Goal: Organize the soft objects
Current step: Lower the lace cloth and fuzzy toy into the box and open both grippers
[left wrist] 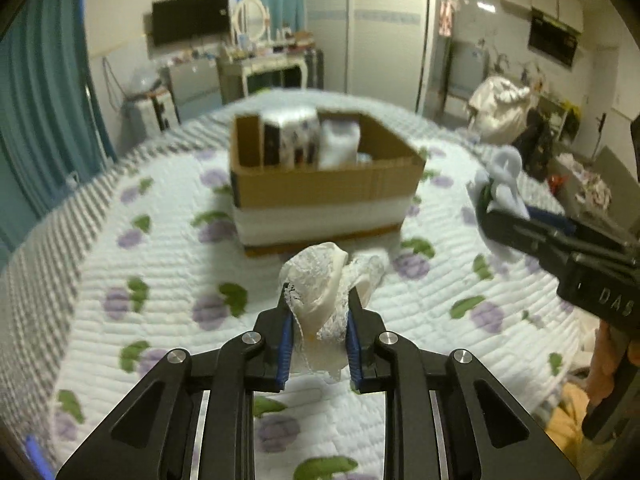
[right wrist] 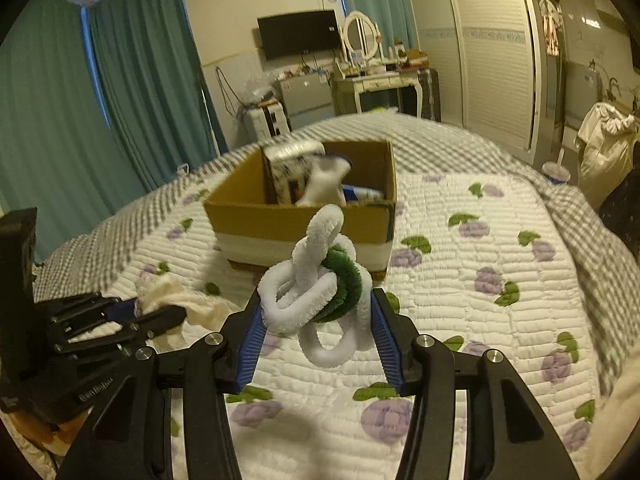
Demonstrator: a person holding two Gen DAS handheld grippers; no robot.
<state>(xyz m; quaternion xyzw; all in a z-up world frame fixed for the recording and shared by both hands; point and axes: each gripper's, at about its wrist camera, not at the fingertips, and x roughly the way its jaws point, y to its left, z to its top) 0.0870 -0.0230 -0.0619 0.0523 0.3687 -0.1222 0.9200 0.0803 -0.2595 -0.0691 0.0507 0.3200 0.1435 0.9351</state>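
The contents of the one cardboard box [left wrist: 326,184] on the bed's quilt [left wrist: 168,264] are blurring together, so I am making out only a patterned carton and something white, and the box's far wall is hiding whatever lies behind them. The left gripper [left wrist: 318,328] is clamping its jaws on one crumpled cream lace cloth [left wrist: 322,280] above the quilt, just short of the box. The right gripper [right wrist: 316,320] is pinching one tangle of fuzzy loops [right wrist: 316,280], white with some green, whose loop count I cannot tell, also near the box.
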